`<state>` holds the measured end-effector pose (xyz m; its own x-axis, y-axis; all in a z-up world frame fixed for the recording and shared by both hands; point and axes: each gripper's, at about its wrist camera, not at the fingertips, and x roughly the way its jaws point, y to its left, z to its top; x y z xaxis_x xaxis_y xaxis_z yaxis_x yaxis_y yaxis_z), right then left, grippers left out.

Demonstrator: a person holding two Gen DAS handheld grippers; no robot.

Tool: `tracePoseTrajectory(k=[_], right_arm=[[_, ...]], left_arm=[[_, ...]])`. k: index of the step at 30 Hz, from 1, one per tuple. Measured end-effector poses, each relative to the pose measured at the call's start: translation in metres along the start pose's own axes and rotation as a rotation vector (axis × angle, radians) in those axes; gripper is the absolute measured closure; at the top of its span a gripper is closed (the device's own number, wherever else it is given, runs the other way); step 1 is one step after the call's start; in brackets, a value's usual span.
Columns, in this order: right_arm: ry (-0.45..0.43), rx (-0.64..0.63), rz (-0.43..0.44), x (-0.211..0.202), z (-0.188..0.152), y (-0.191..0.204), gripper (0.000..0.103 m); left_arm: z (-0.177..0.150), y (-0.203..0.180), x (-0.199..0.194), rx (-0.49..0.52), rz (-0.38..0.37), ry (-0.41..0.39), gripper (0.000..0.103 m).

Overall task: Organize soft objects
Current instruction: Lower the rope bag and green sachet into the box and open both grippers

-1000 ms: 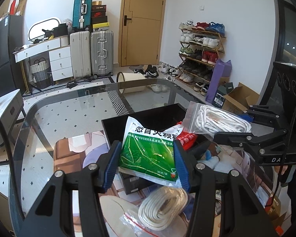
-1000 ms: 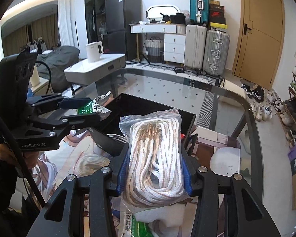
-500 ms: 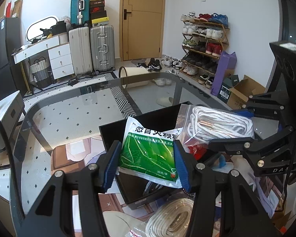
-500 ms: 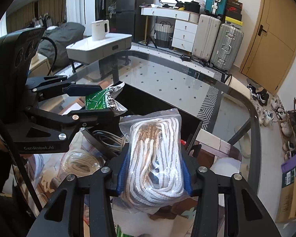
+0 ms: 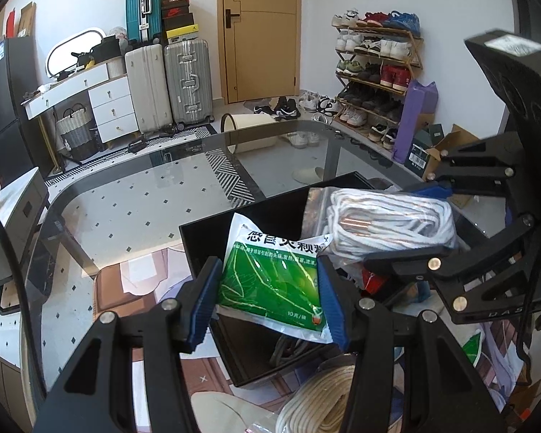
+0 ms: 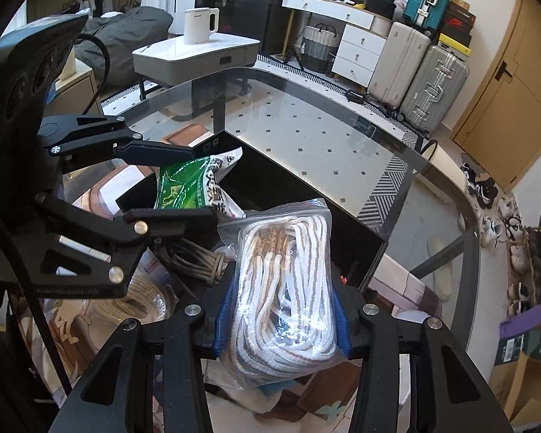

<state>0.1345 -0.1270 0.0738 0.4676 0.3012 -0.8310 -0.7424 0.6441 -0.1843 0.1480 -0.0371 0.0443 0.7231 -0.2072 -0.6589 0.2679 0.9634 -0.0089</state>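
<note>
Both grippers have risen since 1 s ago & now hang closer together over the open black rectangular plastic bin [image 5: 212, 231], on the glass table [image 5: 133, 195].

Left gripper [image 5: 267, 299] is clamped across the flat green-and-white crinkly foil sachet [image 5: 270, 278], long axis pointing 12 o'clock; bin sits directly below and toward 12.

Right gripper [image 6: 283, 310] squeezes the clear zip bag of white-tan braided rope [image 6: 285, 288] at mid-width, long axis also 12; bin interior lies at 11–12 o'clock, just beyond.

Bag is bulgy & soft, sachet thin & glossy. Grey cord coil [image 6: 194, 259] is already in the bin. Judging: left is nearer the drop.
</note>
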Motion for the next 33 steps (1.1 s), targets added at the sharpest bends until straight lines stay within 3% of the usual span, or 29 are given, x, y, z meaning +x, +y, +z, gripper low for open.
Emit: tracePoseTrajectory(k=[17, 20, 22, 23, 28, 30, 33], right_arm=[[0.038, -0.103, 0.002, 0.024, 0.008, 0.003, 0.057], [0.004, -0.101, -0.033, 0.02, 0.007, 0.003, 0.047], [-0.047, -0.089, -0.042, 0.01, 0.005, 0.003, 0.032], [-0.066, -0.079, -0.045, 0.005, 0.004, 0.003, 0.029], [-0.136, -0.016, -0.081, -0.018, -0.004, -0.003, 0.02], [-0.171, 0.034, -0.089, -0.029, -0.011, -0.007, 0.017], [-0.216, 0.106, -0.089, -0.042, -0.021, -0.009, 0.001]], left_arm=[[-0.001, 0.001, 0.012, 0.006, 0.001, 0.019, 0.049], [0.0, 0.001, 0.011, -0.005, -0.017, 0.018, 0.047], [0.0, 0.003, 0.01, -0.023, -0.027, 0.013, 0.047], [0.001, 0.004, 0.008, -0.03, -0.029, 0.009, 0.045], [0.002, 0.009, -0.005, -0.053, -0.04, -0.026, 0.03], [0.001, 0.011, -0.011, -0.069, -0.029, -0.041, 0.019], [-0.001, 0.014, -0.021, -0.091, -0.037, -0.057, 0.012]])
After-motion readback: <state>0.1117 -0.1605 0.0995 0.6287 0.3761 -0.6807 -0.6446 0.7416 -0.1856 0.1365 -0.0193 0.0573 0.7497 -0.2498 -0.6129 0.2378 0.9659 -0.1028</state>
